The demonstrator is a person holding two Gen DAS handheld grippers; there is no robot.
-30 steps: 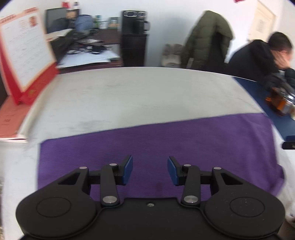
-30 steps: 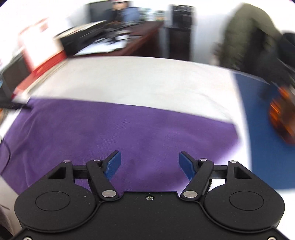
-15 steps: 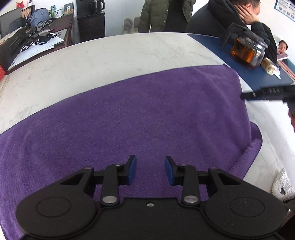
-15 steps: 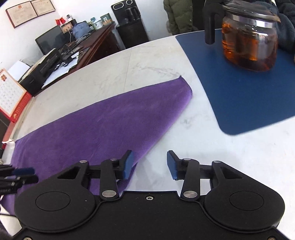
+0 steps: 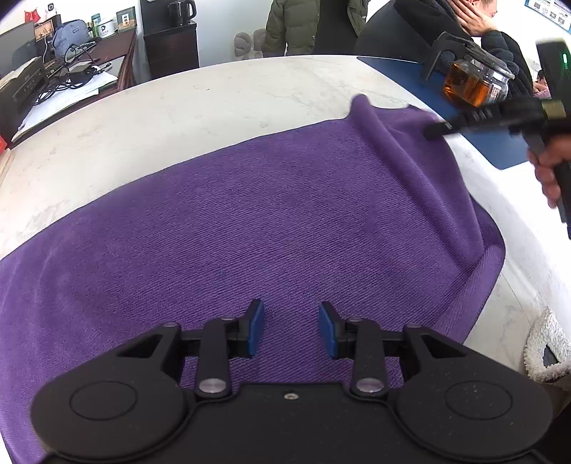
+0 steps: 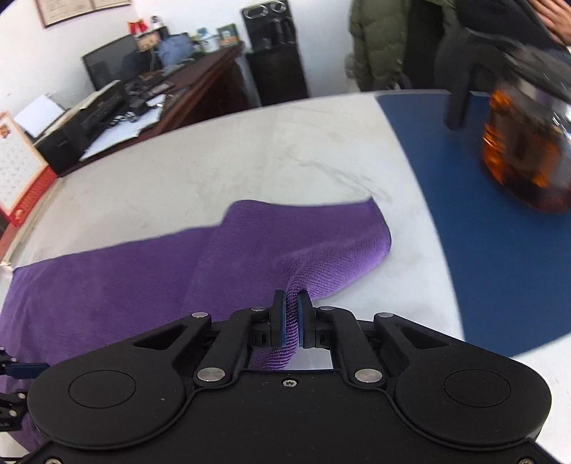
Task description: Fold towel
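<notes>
A purple towel (image 5: 267, 214) lies spread on the pale marble table (image 5: 214, 103). My left gripper (image 5: 291, 326) stands open low over the towel's near part, blue pads apart, nothing pinched. My right gripper (image 6: 292, 317) is closing onto the towel (image 6: 125, 278) near its far right corner, and a ridge of fabric is squeezed between the pads. That corner is lifted and curls over. In the left wrist view the right gripper (image 5: 433, 131) reaches in from the right, held by a hand (image 5: 546, 167).
A glass teapot of amber tea (image 6: 524, 157) stands on a blue mat (image 6: 481, 250) right of the towel. A seated person (image 5: 428, 21) is behind it. A white fluffy cloth (image 5: 546, 353) lies at the near right edge. A red calendar (image 6: 18, 171) stands far left.
The right gripper moved onto the towel's right corner, shut on it and raised it into a fold. The left gripper came down over the towel, then stayed still, jaws slightly narrower.
</notes>
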